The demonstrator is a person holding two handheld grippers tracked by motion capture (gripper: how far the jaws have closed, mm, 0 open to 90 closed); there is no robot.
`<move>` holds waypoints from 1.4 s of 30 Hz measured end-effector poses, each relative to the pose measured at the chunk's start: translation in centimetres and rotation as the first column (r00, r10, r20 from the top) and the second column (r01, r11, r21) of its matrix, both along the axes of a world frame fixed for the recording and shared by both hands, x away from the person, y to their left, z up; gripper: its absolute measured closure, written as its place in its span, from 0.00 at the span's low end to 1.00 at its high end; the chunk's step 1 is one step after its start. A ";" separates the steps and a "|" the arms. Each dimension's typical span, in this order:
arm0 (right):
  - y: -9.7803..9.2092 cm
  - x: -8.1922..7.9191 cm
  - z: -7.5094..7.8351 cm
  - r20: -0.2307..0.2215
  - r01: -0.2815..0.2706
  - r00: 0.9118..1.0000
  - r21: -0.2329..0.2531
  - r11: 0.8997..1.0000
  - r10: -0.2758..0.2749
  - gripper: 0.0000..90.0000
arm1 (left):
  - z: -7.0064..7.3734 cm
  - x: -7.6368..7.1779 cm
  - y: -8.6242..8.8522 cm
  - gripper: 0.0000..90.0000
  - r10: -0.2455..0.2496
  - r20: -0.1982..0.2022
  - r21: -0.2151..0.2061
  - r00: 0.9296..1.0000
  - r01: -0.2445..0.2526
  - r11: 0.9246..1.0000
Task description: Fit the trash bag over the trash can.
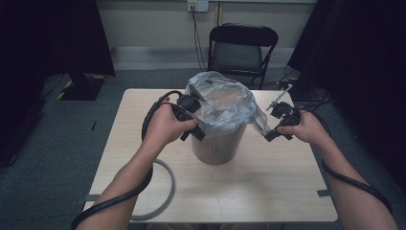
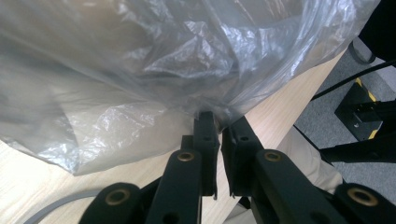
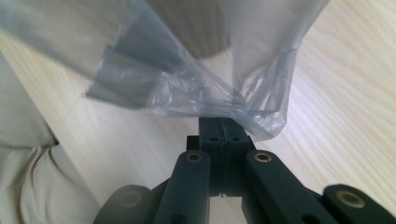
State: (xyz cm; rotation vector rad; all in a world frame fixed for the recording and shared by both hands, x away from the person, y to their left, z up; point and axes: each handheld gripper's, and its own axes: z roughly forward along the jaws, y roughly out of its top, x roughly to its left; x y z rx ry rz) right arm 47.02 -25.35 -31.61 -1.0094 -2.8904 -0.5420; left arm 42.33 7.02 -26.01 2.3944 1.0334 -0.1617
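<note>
- Grey carpet surrounds a pale wooden table (image 1: 268, 191); a black folding chair (image 1: 242, 48) stands at the top centre of the high view.
- At the middle of the table stands a brown ribbed bin (image 1: 218, 143), with a clear plastic bag (image 1: 225, 98) draped over its rim.
- Left gripper (image 1: 191, 125), at the bin's left side: its jaws stand almost closed, pinching the bag's edge (image 2: 210, 109).
- Right gripper (image 1: 274, 133), right of the bin: its jaws are pressed together on a stretched corner of the bag (image 3: 224, 109).
</note>
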 end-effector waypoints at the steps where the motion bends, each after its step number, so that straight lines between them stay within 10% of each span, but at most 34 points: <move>1: -0.2 -0.1 -0.1 -0.001 0.004 1.000 0.001 1.000 -0.004 1.00 | 0.0 0.0 0.0 0.91 -0.001 0.005 0.006 1.000 0.001 1.000; 23: 1.6 0.9 -4.7 -0.046 0.008 0.999 -0.015 1.000 -0.009 1.00 | -1.2 0.3 -0.4 1.00 0.003 -0.039 0.007 0.999 -0.003 1.000; 28: 1.2 0.6 -3.5 -0.023 0.007 1.000 0.033 0.999 -0.006 0.98 | -2.9 1.1 0.1 1.00 0.023 -0.084 0.061 0.996 -0.018 0.998; 33: 0.2 0.4 -2.1 0.018 0.020 1.000 0.073 0.997 -0.021 0.96 | -2.4 1.2 1.0 0.99 0.043 -0.038 0.045 0.998 -0.041 0.998; 42: -0.2 0.2 0.3 0.077 0.024 0.997 0.060 0.998 -0.029 0.86 | -0.2 0.3 3.1 0.42 0.097 0.039 0.051 0.995 -0.099 0.994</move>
